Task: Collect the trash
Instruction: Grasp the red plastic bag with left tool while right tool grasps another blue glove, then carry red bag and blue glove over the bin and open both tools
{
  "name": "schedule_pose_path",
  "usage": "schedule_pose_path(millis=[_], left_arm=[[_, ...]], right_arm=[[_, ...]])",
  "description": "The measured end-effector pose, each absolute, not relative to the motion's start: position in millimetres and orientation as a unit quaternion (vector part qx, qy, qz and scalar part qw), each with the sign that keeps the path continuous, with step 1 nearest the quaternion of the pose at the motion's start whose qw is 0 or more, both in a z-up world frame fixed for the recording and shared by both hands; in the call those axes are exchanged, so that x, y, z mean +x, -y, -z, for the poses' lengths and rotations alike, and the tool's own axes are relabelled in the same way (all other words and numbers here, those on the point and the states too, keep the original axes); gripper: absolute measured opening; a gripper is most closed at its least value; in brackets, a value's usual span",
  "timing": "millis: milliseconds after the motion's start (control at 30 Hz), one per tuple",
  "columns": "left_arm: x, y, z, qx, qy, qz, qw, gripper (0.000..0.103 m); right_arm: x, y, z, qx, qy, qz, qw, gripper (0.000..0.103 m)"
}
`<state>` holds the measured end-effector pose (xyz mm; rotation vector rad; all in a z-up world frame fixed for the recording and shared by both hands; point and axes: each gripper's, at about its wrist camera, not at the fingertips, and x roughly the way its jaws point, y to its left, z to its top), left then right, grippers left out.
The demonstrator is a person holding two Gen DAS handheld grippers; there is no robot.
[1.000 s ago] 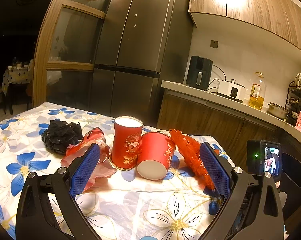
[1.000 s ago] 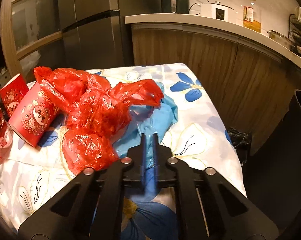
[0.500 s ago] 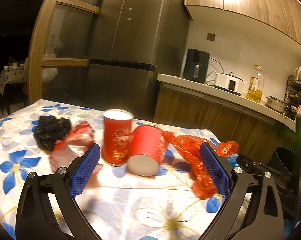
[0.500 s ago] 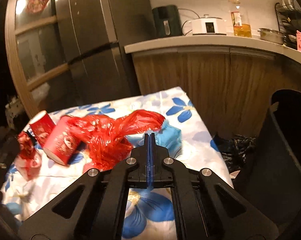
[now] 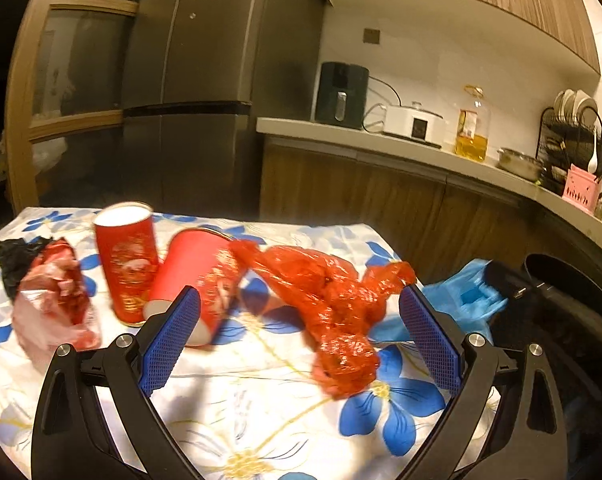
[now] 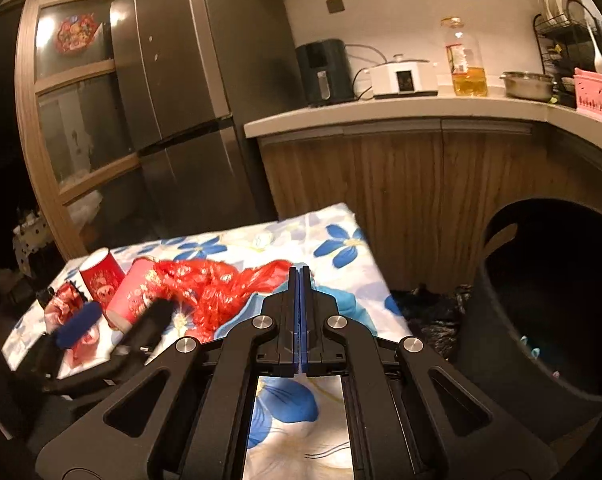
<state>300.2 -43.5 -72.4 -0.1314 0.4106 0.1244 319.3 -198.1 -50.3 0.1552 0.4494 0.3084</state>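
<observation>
We've got the right gripper [image 6: 299, 276] clamped on the blue bag [image 5: 463, 300], bin [image 6: 549, 300] waiting at three o'clock. Left gripper [image 5: 301, 340] gapes wide over the red bag [image 5: 333, 300]. Two cups [image 5: 127, 264] at ten o'clock, wrappers [image 5: 55, 304] and a black wad [image 5: 15, 260] at nine, all on the table [image 5: 261, 420]. Early days, we reckon: nearly everything left to bin.

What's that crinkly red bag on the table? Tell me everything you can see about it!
The red plastic bag is thin, shiny and see-through, scrunched into a long crumpled heap. It lies on the flowered tablecloth, near the table's right edge. One end touches the tipped-over red paper cup; the other end lies against a blue plastic bag. The open left gripper frames it without touching it. It looks empty, though its folds hide the inside.
</observation>
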Motion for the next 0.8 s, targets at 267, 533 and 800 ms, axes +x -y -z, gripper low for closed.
schedule_pose_path(millis=[267,533,800], left_arm=[[334,52,94,-0.046,-0.286,-0.049,0.956,0.068],[337,49,103,-0.068,-0.306,-0.009,0.949,0.006],[306,46,81,-0.093,-0.265,0.004,0.96,0.003]], right_arm=[[305,214,32,0.085,-0.192,-0.146,0.967,0.0],[295,223,22,0.087,-0.176,-0.141,0.97,0.0],[284,231,8,0.084,-0.157,-0.139,0.974,0.0]])
